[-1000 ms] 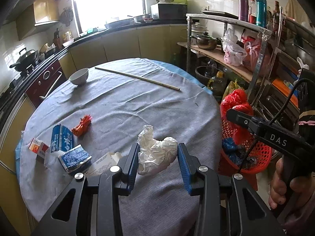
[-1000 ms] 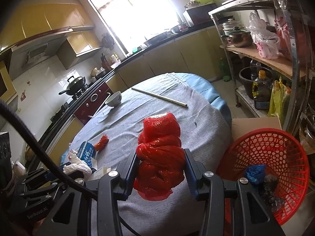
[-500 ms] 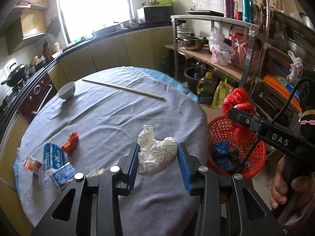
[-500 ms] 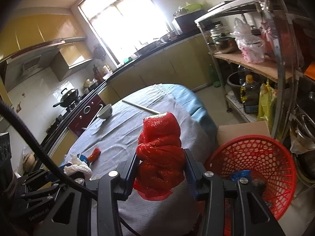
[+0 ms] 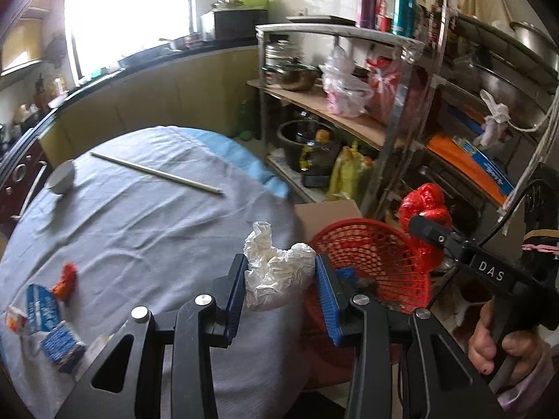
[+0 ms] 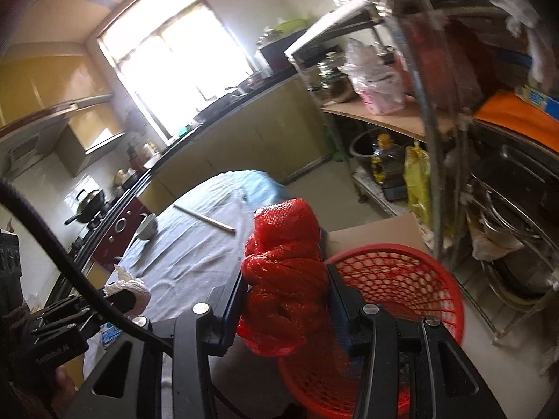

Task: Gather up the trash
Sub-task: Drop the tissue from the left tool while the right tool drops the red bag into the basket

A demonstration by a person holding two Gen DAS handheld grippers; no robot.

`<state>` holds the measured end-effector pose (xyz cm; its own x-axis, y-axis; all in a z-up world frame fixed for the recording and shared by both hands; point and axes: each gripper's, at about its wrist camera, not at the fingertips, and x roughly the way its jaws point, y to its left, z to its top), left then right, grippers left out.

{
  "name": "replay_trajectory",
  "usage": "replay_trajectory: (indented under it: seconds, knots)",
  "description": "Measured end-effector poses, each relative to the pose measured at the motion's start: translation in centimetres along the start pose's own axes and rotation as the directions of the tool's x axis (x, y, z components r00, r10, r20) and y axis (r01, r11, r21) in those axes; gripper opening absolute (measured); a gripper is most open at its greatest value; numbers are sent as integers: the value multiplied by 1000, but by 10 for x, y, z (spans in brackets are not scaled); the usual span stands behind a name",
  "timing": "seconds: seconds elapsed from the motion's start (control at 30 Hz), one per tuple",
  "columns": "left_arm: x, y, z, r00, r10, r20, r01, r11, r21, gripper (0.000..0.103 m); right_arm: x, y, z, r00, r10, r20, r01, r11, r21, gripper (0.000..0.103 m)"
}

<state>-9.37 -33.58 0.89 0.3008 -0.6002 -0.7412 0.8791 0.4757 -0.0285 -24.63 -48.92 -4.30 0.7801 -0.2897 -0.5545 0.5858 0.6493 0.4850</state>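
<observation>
My left gripper (image 5: 281,286) is shut on a crumpled white tissue (image 5: 276,272), held over the table's right edge beside the red mesh basket (image 5: 377,262). The right gripper (image 6: 284,296) is shut on a bunched red net bag (image 6: 284,272), which hangs at the near-left rim of the same basket (image 6: 401,279). In the left wrist view the red net bag (image 5: 424,202) shows above the basket's far side, with a hand (image 5: 499,335) on the right gripper's handle. The basket holds a blue scrap (image 5: 346,274). In the right wrist view the white tissue (image 6: 127,288) shows at lower left.
On the grey-clothed round table (image 5: 139,230) lie a small red wrapper (image 5: 66,277), blue and white cartons (image 5: 52,324), a chopstick (image 5: 157,173) and a white bowl (image 5: 61,181). A cardboard box (image 5: 325,213) sits behind the basket. A metal shelf rack (image 5: 394,111) stands at right.
Both grippers have swung right, off the table and toward the red basket, still holding the tissue and the red net bag. The basket now fills more of both views.
</observation>
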Motion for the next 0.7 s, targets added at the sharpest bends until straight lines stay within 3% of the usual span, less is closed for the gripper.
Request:
replay_trajectory:
  seconds: [0.37,0.53,0.7]
  knots:
    - [36,-58,8,992,-113,-60,118,988,101,46,1,-38,3,998,-54,-23,55,996,76,49]
    - [41,-70,9,989,-129,-66,137,982,129,61,-2,-47,6,998,-58,-32,61,993,100,50]
    - [40,-67,7,989,-130,-69,138,983,125,62,-1,-49,7,998,-31,-45,37,992,123,56]
